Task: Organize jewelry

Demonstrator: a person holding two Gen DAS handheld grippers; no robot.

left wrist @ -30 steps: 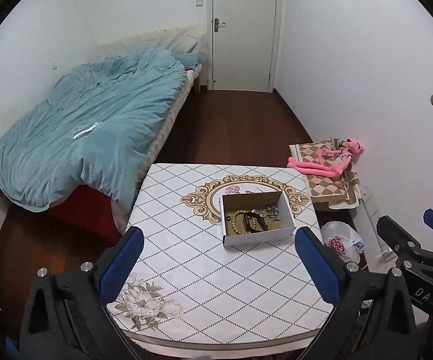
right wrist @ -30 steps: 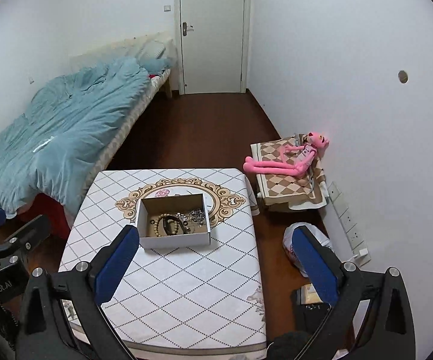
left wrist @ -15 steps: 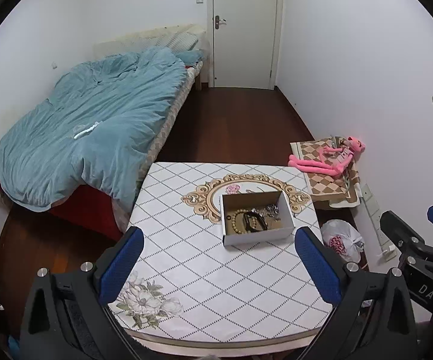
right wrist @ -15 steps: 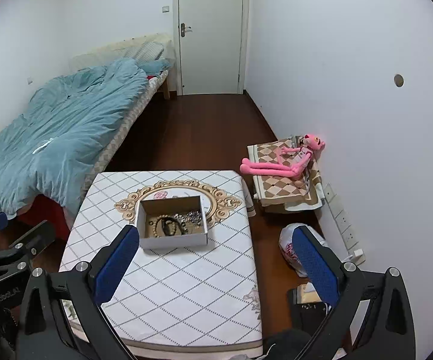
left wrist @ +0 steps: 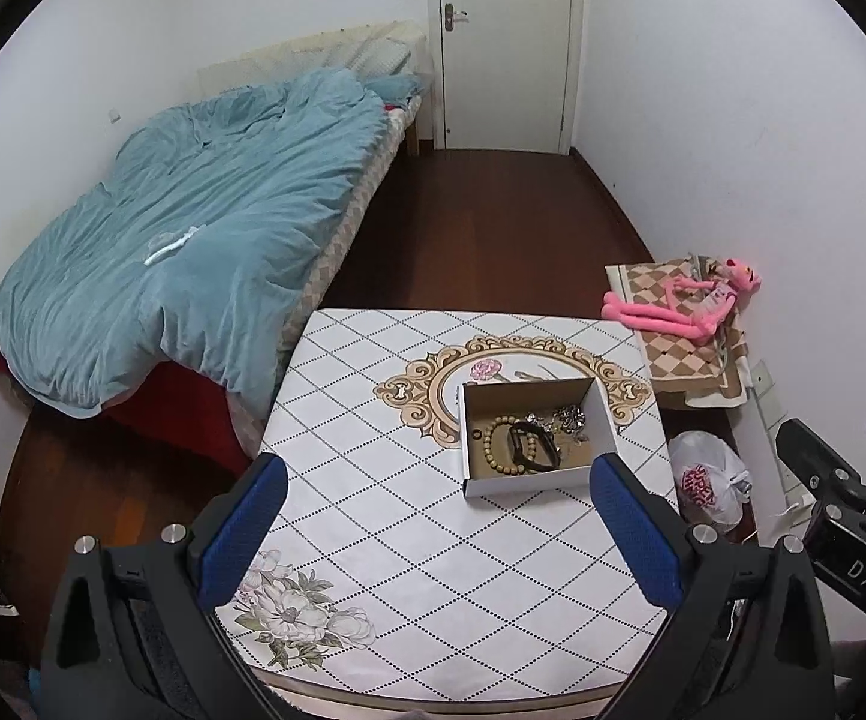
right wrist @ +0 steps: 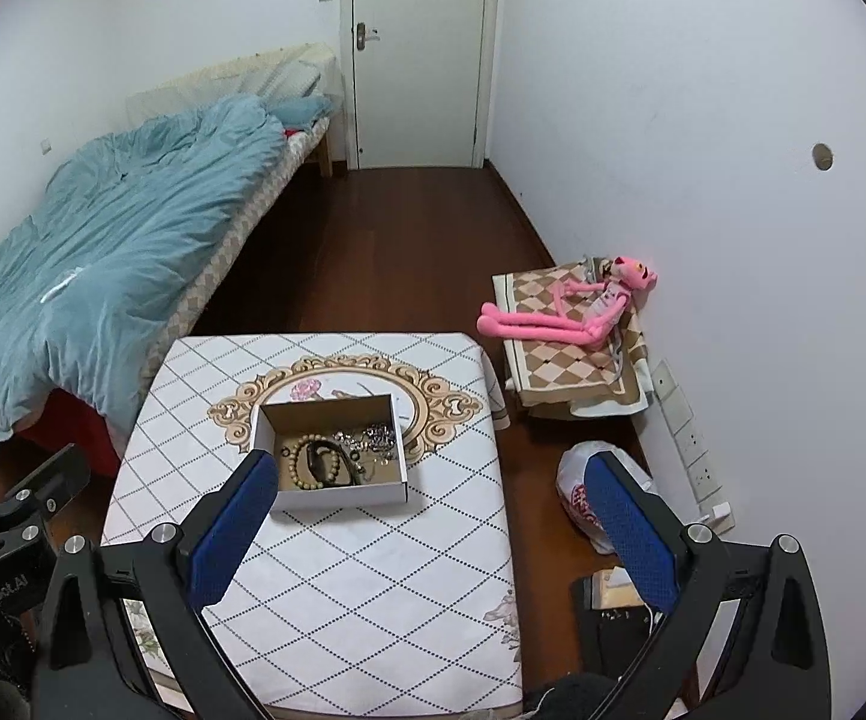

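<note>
Left gripper (left wrist: 438,528): held above the near part of the white diamond-patterned table (left wrist: 409,570), blue-padded fingers (left wrist: 241,531) spread wide apart, nothing between them. Right gripper (right wrist: 430,531): likewise spread wide and empty, positioned over the table's right edge, with one finger over the tabletop and the other over the dark wooden floor (right wrist: 409,240).

Open white cardboard box with brown interior (left wrist: 532,483): located ahead of the left gripper, just beyond its right fingertip, resting flat on the table partly over the gold ornamental frame print (left wrist: 427,390). From the right gripper, found ahead and just past the left fingertip. Contents inside the box:
- tan wooden bead bracelet (left wrist: 496,444), toward the left half
- black band (left wrist: 532,450), overlapping the bead bracelet
- tangled silver chains (left wrist: 568,420), toward the far right corner

Beyond the right gripper's right finger: white plastic bag with red print (right wrist: 583,492) on the floor. Farther ahead and right, against the white wall: pink plush toy (right wrist: 559,312) lying on a checkered brown cloth (right wrist: 559,360). Ahead and left of both grippers: bed with rumpled blue duvet (left wrist: 193,252). Straight ahead at the far end: closed white door (left wrist: 505,42).
</note>
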